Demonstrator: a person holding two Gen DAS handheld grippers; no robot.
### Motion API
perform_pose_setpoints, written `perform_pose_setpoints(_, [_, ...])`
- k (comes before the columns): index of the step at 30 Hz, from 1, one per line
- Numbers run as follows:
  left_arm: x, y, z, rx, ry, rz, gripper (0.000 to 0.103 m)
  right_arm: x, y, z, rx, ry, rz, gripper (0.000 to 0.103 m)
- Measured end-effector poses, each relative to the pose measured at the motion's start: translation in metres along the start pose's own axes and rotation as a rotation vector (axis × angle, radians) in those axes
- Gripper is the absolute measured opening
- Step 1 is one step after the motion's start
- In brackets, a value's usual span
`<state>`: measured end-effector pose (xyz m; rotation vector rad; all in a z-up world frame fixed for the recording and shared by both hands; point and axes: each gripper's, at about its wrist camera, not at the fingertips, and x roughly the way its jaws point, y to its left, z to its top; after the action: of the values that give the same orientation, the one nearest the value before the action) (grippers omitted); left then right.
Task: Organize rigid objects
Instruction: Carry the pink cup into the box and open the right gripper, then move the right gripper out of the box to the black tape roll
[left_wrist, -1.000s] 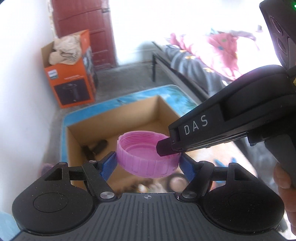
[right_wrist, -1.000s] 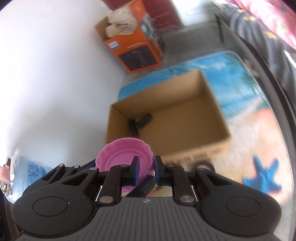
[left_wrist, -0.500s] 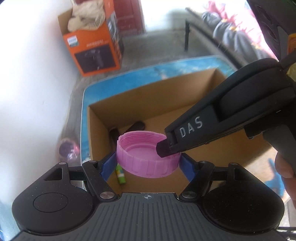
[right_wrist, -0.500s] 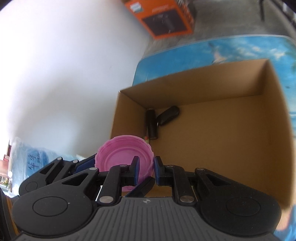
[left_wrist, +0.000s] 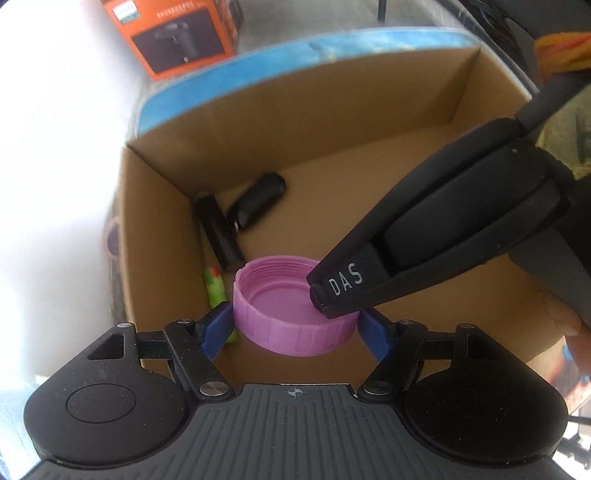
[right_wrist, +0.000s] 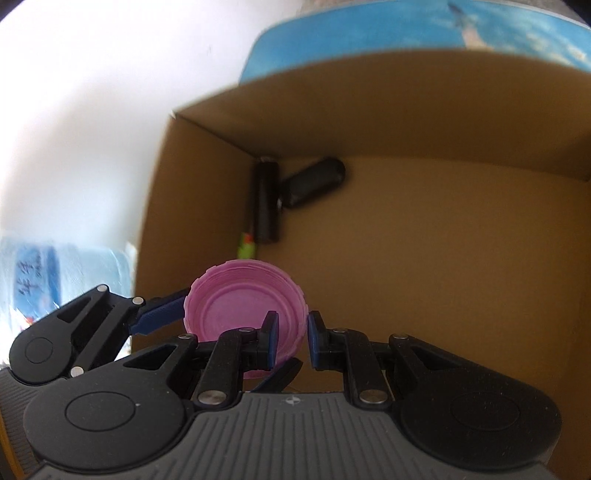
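Both grippers have hold of one round pink plastic screw cap (left_wrist: 295, 312), which hangs open side up above the near left part of an open brown cardboard box (left_wrist: 369, 122). From the left wrist view, the left gripper (left_wrist: 295, 325) spans the cap's full width: its blue pads (left_wrist: 216, 326) press the ribbed outer wall on opposite sides, so the jaws stand wide apart and clamped on it. The right gripper (right_wrist: 290, 334) comes in from the right and pinches the cap's rim, one finger inside the threaded wall and the other outside it, the jaws almost closed with only the thin wall between them. In the left wrist view this gripper's black body, marked with white letters "DAS", crosses the right half of the frame and its tip covers the cap's right edge.

On the box floor, in the far left corner, lie two dark cylindrical objects (left_wrist: 221, 232) touching each other at an angle. A small green tube-like item with red markings (left_wrist: 214, 286) lies along the left wall, just beside the nearer dark cylinder. The box rests on a surface printed with a blue seaside pattern (right_wrist: 406, 33). Beyond it, an orange carton with a dark product photo (left_wrist: 177, 33) stands by the white wall.
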<state>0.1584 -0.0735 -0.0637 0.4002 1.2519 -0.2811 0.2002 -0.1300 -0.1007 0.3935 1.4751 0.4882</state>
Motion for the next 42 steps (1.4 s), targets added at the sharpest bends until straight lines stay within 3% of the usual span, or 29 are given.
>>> perform_pose_setpoints(7, [0.013,0.002,-0.001,-0.011,0.073,-0.018,0.076,0.026,-0.004,0.003,-0.011,0.103,0.010,0.018])
perform_pose_setpoints(16, [0.006,0.005,-0.005,-0.028,0.083,-0.032,0.079,0.039,0.000,0.002,0.012,0.126,0.056,0.020])
perform_pose_setpoints(22, [-0.014,0.013,-0.013,-0.060,0.028,-0.035,0.080,0.016,-0.002,0.001,0.049,0.018,0.030,0.021])
perform_pose_setpoints(28, [-0.037,0.017,-0.027,-0.088,-0.086,-0.037,0.080,0.011,-0.004,0.016,0.096,-0.092,0.023,0.022])
perform_pose_setpoints(30, [-0.045,0.018,-0.033,-0.088,-0.120,-0.039,0.080,0.019,0.003,0.024,0.066,-0.100,0.012,0.025])
perform_pose_setpoints(34, [-0.055,0.020,-0.047,-0.089,-0.158,-0.044,0.080,0.039,0.013,0.023,0.035,0.006,-0.003,0.043])
perform_pose_setpoints(36, [-0.061,0.021,-0.054,-0.093,-0.171,-0.046,0.080,0.040,0.022,0.014,0.008,0.023,-0.015,0.046])
perform_pose_setpoints(39, [-0.072,0.022,-0.062,-0.102,-0.184,-0.063,0.080,0.031,0.027,-0.001,0.017,0.008,0.034,0.046])
perform_pose_setpoints(42, [-0.079,0.024,-0.069,-0.101,-0.202,-0.080,0.080,0.008,0.026,-0.015,0.048,-0.077,0.030,0.046])
